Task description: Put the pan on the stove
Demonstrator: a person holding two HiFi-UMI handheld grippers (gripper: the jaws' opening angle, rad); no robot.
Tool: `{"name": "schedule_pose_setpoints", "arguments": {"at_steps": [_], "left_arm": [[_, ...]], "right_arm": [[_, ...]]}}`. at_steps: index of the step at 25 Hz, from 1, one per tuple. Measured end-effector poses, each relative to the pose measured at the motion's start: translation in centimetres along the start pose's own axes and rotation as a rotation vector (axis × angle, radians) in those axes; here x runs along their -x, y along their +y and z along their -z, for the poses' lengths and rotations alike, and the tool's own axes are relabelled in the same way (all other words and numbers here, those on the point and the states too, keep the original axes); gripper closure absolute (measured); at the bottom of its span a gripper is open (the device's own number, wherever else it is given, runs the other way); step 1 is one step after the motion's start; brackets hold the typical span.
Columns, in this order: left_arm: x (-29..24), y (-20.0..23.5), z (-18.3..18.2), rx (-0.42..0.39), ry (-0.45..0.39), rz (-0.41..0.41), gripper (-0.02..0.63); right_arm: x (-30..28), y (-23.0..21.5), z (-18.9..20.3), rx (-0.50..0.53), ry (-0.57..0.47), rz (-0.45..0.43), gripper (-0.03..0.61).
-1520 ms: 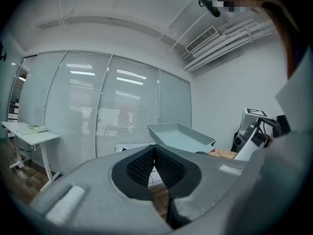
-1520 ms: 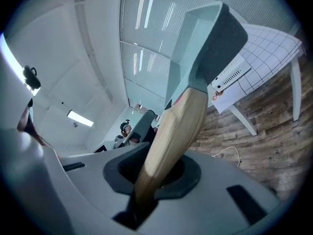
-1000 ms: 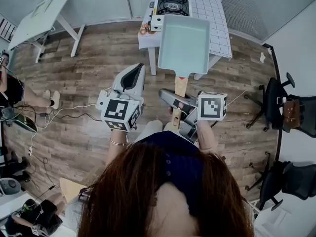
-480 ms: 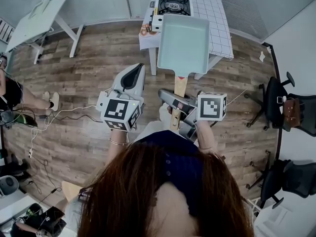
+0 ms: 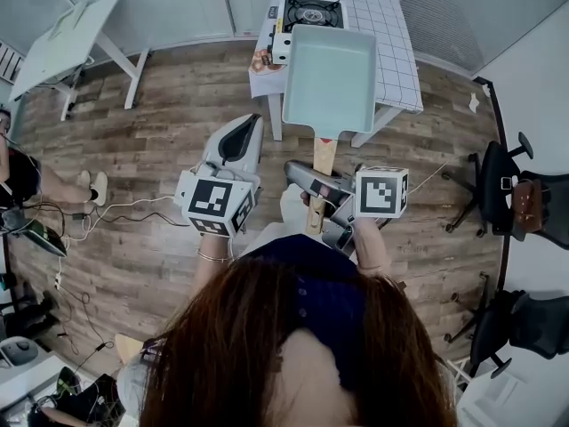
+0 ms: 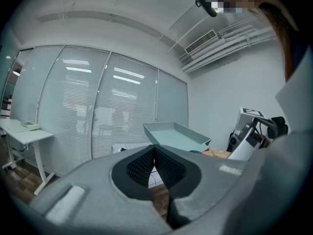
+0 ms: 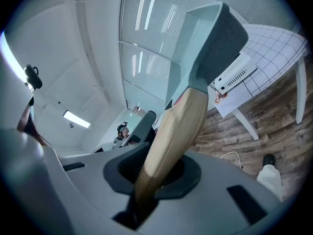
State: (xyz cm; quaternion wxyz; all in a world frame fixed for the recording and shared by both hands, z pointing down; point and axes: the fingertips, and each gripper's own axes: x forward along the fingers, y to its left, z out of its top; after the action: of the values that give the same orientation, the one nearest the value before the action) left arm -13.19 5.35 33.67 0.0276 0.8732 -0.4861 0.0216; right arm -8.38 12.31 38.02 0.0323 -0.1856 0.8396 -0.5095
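White gridded table (image 5: 384,14) bearing stove (image 5: 311,12), wood-plank floor (image 5: 169,96), blind-lined glass wall (image 6: 98,116)

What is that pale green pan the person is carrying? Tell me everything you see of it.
The pan is rectangular, shallow and empty, pale mint green inside, dark grey underneath. Its straight handle looks like light wood. The right gripper is clamped on that handle, holding the pan up in the air, roughly level, short of the stove on the white gridded table. Nothing else touches it.
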Motion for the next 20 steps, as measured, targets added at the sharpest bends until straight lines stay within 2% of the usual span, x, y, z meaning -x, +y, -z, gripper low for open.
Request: {"name": "schedule_pose_setpoints", "arguments": {"at_steps": [20], "left_arm": [[-7.5, 2.5, -0.1, -0.017, 0.021, 0.006, 0.603]], "right_arm": [[-1.6, -4.1, -6.5, -0.020, -0.001, -0.015, 0.517]]}}
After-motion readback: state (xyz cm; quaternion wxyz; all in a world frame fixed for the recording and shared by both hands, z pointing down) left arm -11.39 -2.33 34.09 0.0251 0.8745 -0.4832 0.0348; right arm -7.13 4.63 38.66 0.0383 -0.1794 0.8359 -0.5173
